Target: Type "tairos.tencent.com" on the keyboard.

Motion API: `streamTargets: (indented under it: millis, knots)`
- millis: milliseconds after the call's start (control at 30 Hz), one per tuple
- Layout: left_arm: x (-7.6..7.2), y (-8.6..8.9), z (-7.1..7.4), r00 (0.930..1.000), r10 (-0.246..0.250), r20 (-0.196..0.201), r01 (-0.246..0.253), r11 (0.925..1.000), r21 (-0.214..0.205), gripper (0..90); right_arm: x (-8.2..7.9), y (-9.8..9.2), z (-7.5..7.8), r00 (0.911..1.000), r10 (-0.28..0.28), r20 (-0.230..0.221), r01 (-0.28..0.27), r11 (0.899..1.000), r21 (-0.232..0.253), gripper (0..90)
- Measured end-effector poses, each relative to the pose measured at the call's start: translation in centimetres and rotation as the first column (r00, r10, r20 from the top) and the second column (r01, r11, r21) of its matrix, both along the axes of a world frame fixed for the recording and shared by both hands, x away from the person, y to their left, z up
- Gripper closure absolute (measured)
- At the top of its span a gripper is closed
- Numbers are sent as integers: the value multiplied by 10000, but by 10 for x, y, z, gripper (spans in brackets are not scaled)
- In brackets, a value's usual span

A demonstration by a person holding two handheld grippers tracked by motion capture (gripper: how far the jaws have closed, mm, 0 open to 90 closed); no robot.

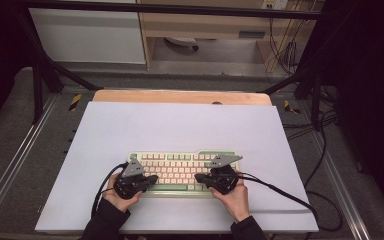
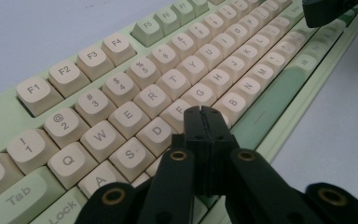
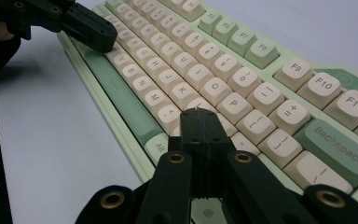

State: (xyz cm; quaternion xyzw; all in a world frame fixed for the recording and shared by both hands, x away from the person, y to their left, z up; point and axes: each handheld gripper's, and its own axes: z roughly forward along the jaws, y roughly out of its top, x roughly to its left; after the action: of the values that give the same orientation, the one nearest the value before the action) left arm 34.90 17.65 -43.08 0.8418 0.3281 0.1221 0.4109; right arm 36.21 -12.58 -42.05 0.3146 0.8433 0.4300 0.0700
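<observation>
While the keyboard (image 1: 180,171) lay flat on the pale sheet (image 1: 170,125) that covered the table, near the person's edge of it, both grippers hung over its keys. The left gripper (image 2: 204,112) was over the keyboard's left half, and its two black jaws were pressed tight together with nothing between them. Its tip sat just above the keys near F and G. The right gripper (image 3: 198,113) was over the keyboard's right half, and its jaws were squeezed together too, holding nothing. Its tip sat above the keys just below P. A hand (image 1: 121,199) held the left gripper at the keyboard's near edge, and the other hand (image 1: 235,199) held the right one.
</observation>
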Motion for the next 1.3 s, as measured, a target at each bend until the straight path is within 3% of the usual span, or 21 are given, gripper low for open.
streamTargets:
  millis: [267,533,1300]
  knots:
    - [0,-1,-3,10000,-44,-31,44,10000,16,899,0,0,0,10000,6,33,-6,10000,-5,900]
    - [-2,1,2,9999,-87,71,87,10000,-34,898,-1,-1,2,10000,-53,57,53,10000,53,900]
    - [-3,29,9,9993,371,74,-367,9982,-480,898,4,11,5,9998,-156,93,154,9995,287,900]
